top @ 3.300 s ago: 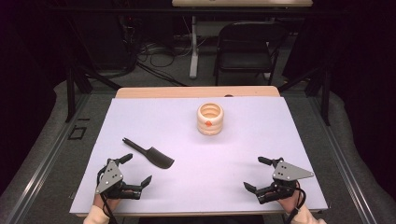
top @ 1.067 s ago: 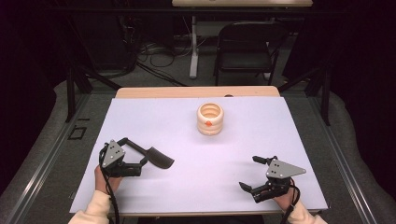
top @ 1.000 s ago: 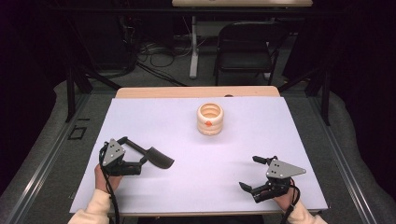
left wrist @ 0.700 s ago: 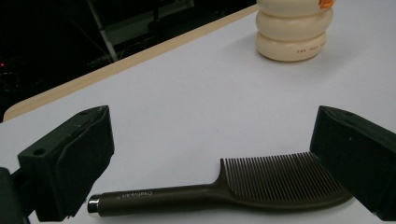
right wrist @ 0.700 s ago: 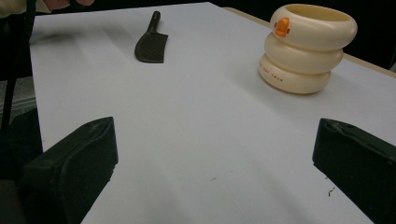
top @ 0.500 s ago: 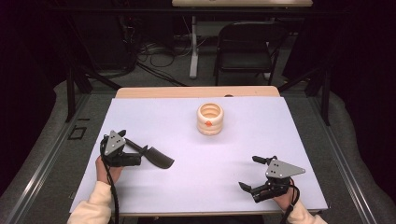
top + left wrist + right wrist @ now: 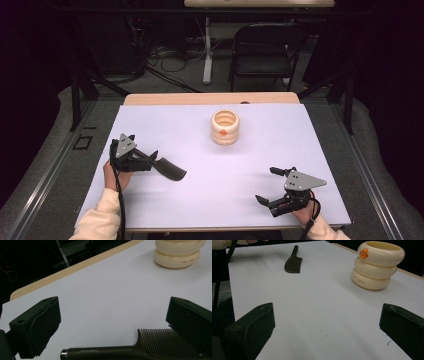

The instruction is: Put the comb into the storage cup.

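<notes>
One comb (image 7: 169, 169) near left, one cream ringed holder (image 7: 225, 127) far centre, contents unseen. Left gripper (image 7: 150, 161) wide open astride comb handle; right gripper (image 7: 268, 186) wide open, empty.

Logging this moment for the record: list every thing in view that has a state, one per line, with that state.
comb: lying flat on the table, not gripped, handle between the left tongs' open jaws.
left tongs: open, low over the comb's handle.
right tongs: open, holding nothing, near the table's front edge.
duck holder: upright, open at the top, untouched.
chair: upright behind the table, unoccupied.
</notes>
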